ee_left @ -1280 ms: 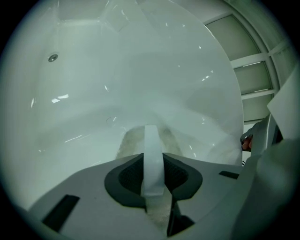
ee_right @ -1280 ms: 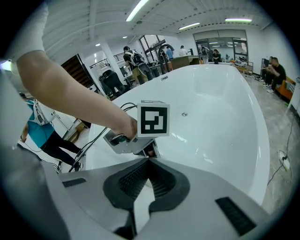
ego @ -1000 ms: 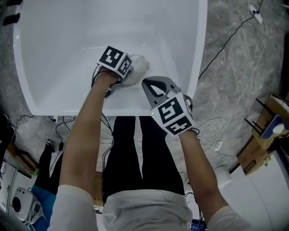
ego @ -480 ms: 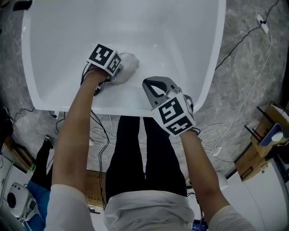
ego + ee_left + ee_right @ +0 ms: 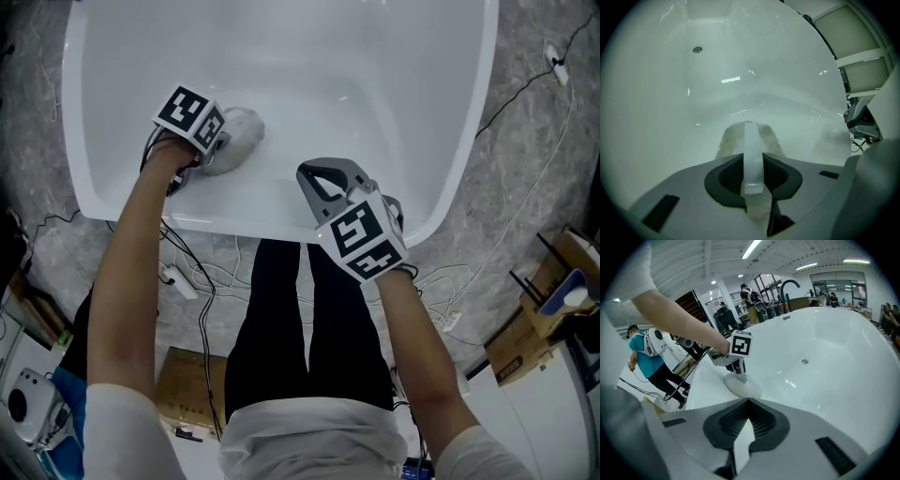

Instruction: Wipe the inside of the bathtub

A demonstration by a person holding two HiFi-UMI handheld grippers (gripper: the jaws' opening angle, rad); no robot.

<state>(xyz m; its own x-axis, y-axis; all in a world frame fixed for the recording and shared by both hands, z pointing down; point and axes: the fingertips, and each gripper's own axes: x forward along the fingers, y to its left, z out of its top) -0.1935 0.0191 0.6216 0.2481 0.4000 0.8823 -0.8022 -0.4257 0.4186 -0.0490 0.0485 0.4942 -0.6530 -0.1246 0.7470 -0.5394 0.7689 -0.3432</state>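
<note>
The white bathtub (image 5: 450, 178) fills the top of the head view, and its drain (image 5: 697, 49) shows in the left gripper view. My left gripper (image 5: 217, 150) is inside the tub at the near left. It is shut on a pale grey cloth (image 5: 236, 137) pressed against the tub's inner wall. Both jaws meet over the cloth (image 5: 726, 140), which spreads out ahead of them. My right gripper (image 5: 315, 174) hovers over the tub's near rim, shut and holding nothing. The right gripper view shows the left gripper (image 5: 736, 365) standing on the cloth (image 5: 743, 388).
Cables (image 5: 202, 272) and a power strip (image 5: 178, 280) lie on the marbled floor (image 5: 525, 169) by the person's legs. Cardboard boxes (image 5: 536, 309) stand at the right. A black faucet (image 5: 788, 285) rises at the tub's far end, and people (image 5: 641, 350) stand behind it.
My left gripper has slid the cloth leftward along the tub's near inner wall. The right gripper has held its place over the rim.
</note>
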